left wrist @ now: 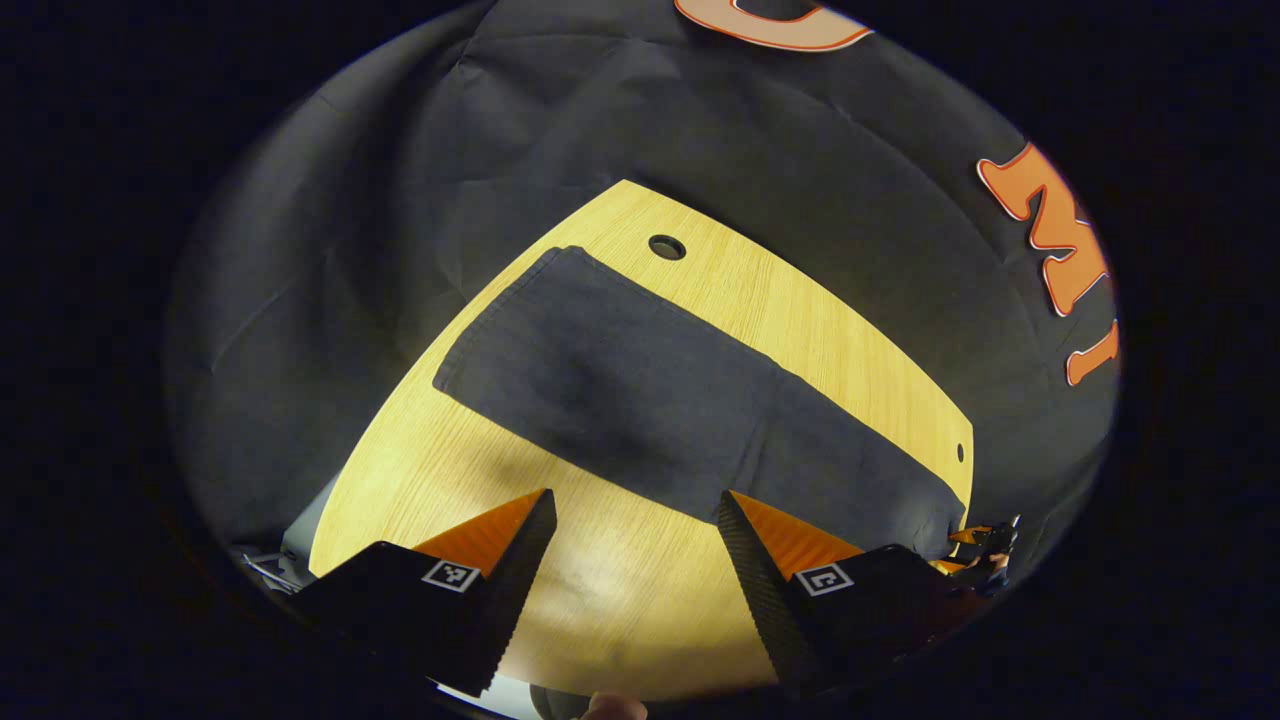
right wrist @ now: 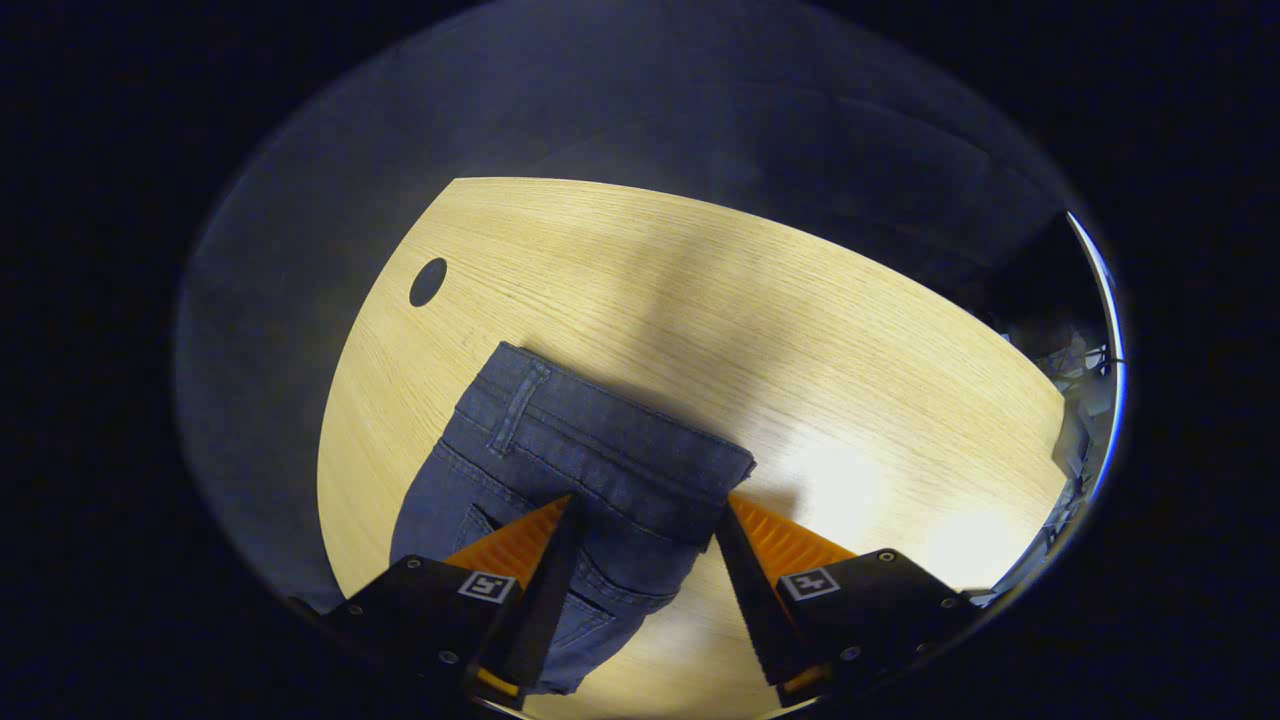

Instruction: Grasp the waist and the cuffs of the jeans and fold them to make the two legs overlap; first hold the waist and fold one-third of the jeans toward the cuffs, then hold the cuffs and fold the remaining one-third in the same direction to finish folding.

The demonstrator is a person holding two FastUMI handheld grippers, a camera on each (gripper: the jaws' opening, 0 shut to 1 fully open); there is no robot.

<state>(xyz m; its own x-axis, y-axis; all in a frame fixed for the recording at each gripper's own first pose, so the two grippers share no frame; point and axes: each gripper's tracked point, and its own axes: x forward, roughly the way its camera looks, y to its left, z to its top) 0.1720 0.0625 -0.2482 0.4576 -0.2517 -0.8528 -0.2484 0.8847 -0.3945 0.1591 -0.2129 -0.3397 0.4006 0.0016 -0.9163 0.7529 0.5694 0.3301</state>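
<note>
On the wooden table (right wrist: 800,330) the jeans (right wrist: 590,460) lie flat, apparently already doubled leg over leg, though the dim light leaves that uncertain; in the right gripper view the waistband (right wrist: 610,440) with its belt loop (right wrist: 520,405) faces your right gripper (right wrist: 645,525), whose fingers stand apart above the denim, gripping nothing; in the left gripper view the legs of the jeans (left wrist: 640,400) stretch across the table (left wrist: 850,340), cuff end (left wrist: 500,320) towards the far left, and your left gripper (left wrist: 635,520) hovers wide open just short of the near edge, also empty. Judgement: denim is soft but fairly heavy and will sag between grips; it is not slippery or fragile. Take the waistband at its thick seamed edge, pinching both layers; take the cuffs likewise at the hem, so neither layer slides off.
</note>
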